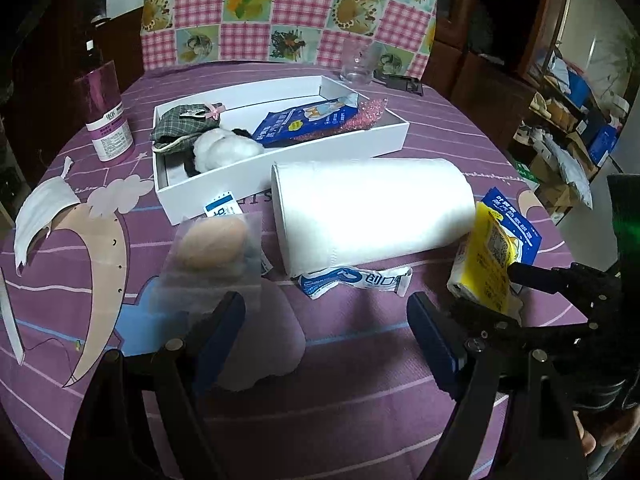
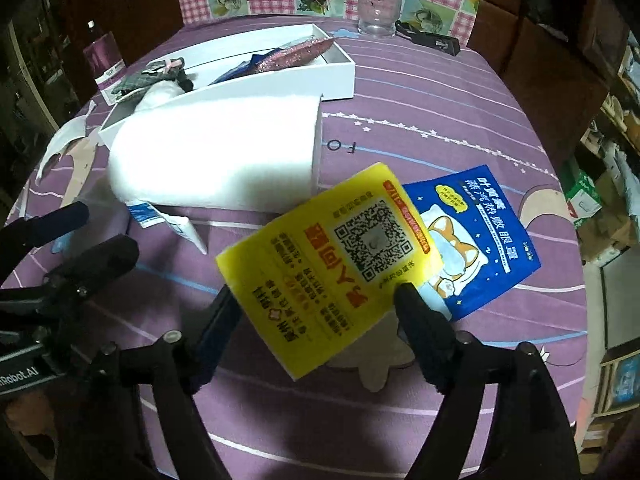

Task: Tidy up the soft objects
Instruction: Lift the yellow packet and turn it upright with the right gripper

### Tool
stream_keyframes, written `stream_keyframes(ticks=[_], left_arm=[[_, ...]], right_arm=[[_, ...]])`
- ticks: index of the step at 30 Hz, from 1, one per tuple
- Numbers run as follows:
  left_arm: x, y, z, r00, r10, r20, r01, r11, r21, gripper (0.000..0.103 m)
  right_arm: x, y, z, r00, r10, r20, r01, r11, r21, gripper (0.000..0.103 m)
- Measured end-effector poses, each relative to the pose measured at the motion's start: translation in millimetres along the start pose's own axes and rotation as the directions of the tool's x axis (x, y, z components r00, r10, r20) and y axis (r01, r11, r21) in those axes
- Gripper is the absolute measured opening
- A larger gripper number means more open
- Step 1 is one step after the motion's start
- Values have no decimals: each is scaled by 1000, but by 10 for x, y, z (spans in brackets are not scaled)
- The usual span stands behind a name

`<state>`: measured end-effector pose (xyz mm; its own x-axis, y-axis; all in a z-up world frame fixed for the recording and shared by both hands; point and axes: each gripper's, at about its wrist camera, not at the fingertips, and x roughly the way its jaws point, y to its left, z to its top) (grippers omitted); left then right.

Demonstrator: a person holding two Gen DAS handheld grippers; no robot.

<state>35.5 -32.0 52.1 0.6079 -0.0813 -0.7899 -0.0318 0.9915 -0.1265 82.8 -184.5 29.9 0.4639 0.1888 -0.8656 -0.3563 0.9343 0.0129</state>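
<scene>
Purple cloth with pale stripes covers the table (image 1: 360,360), and most of the soft things lie toward its far side. A white box (image 1: 280,168) sits there at a slant, holding a plaid pouch (image 1: 180,128), a white plush (image 1: 224,146), a blue packet (image 1: 304,120) and a pink glittery piece (image 1: 352,116). Just in front of the box a paper roll (image 1: 372,216) lies on its side. Near the roll's left end is a frosted bag (image 1: 216,252) with something tan inside; a plaster strip (image 1: 356,282) pokes out from under the roll.

Toward the right edge, the right hand-held gripper (image 2: 316,296) has a yellow tissue pack (image 2: 332,264) between its fingers — the pack is tilted, its far corner over a second blue packet (image 2: 480,232) lying flat on the cloth. Both finger pads touch the pack's sides, so it looks held, though the jaws stand wide.

The left hand-held gripper (image 1: 326,312) hangs over bare cloth at the near edge, jaws wide apart with nothing between them. A purple bottle (image 1: 106,116) stands at the far left, a glass (image 1: 358,62) at the far edge.
</scene>
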Motion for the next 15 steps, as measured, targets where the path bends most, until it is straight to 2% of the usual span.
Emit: stream_keyframes(ticks=[9,11,15], left_arm=[[16,-22,-5,1000,4,-6,-4,1000,5,83],[18,-23,-7,1000,5,-6,-5,1000,6,83],[16,-27,-8,1000,4,-6,-4,1000,3,83]], right_arm=[[-49,-34,-6,1000,3,17,-4,1000,22,61],[-83,-41,-8,999,4,33,-5,1000,26,54],[-134,-77,-11,999,13,52,-15,999,49,51]])
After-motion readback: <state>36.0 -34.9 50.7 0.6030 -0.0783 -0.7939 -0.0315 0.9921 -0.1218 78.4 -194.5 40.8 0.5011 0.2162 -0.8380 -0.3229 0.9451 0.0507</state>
